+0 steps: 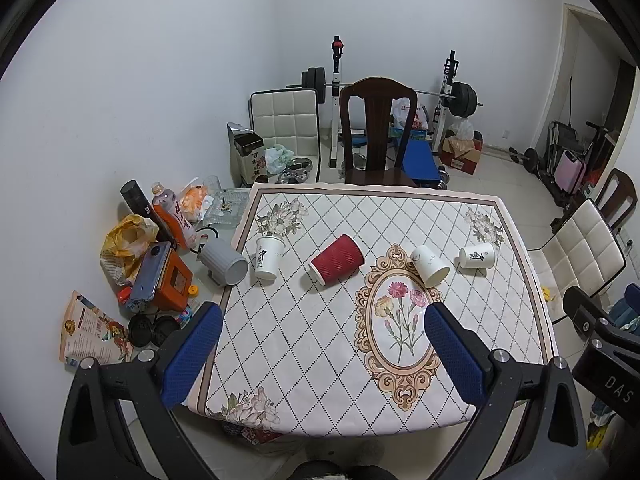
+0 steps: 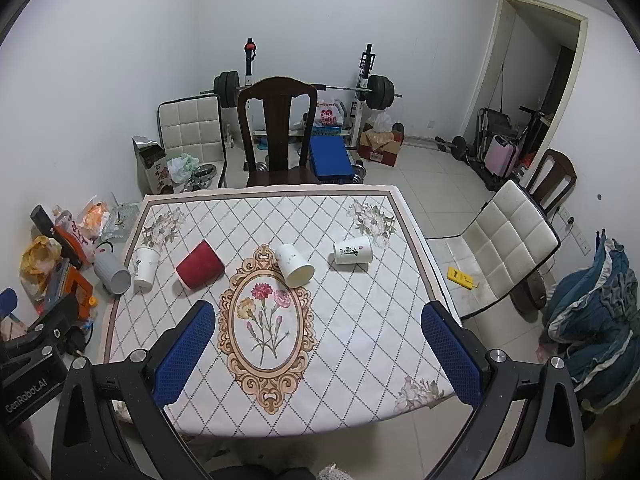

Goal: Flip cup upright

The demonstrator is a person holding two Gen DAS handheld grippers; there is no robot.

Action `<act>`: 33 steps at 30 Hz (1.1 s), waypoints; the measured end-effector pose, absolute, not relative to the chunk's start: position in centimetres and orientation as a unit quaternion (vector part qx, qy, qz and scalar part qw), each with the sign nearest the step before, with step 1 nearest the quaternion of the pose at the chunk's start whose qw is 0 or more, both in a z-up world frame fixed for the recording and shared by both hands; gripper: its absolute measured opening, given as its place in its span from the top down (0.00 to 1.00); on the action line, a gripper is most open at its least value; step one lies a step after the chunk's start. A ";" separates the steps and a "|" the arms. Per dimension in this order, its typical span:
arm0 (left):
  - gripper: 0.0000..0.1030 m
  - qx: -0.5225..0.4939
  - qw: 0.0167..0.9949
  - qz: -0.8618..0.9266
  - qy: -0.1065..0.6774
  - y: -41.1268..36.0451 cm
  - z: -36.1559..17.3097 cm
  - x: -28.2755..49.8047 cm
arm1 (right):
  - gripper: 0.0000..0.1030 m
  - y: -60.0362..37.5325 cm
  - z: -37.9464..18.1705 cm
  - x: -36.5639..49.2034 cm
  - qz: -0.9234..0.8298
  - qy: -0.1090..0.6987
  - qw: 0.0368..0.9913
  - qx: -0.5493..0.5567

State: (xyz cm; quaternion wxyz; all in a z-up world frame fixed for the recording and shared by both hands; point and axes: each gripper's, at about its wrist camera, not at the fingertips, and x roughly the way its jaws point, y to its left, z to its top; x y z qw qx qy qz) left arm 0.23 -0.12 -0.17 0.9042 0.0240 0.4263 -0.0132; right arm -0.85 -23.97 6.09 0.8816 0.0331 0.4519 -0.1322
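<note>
Several cups lie on their sides in a row across the patterned tablecloth: a grey ribbed cup at the left edge, a white printed cup, a red ribbed cup, a white cup and another white printed cup. The right wrist view shows them too: grey, white, red, white, white printed. My left gripper is open and empty, high above the near table. My right gripper is open and empty, also held back.
Clutter sits left of the cloth: bottles, an orange box, bags, a booklet. A dark wooden chair stands behind the table, a white padded chair to the right. Weight bench and barbell stand by the far wall.
</note>
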 end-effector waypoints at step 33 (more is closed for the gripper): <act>0.00 0.021 0.907 -0.012 0.420 0.3 1.0 -0.3 | 0.00 -23.7 6.7 -1.2 -0.130 0.450 0.883 0.034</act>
